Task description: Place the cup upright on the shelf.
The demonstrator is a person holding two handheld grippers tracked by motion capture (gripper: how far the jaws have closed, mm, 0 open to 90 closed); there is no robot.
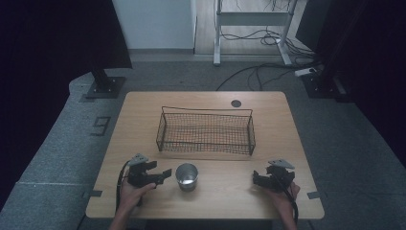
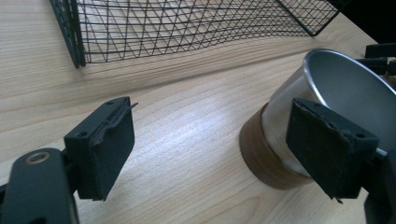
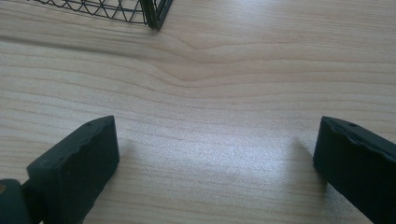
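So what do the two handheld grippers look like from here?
Both are black. The left gripper and right gripper each carry a grey three-cornered plate on top and trail a black cable back along the forearm. The jaws end in flat, rectangular black pads with small screw holes. No sleeves in view.

Cup [image 1: 186, 176] btwn grippers, basket [image 1: 205, 143] behind, on table [image 1: 220, 196]

Black gripper [image 1: 165, 173] with grey triangular plate and trailing black cable.
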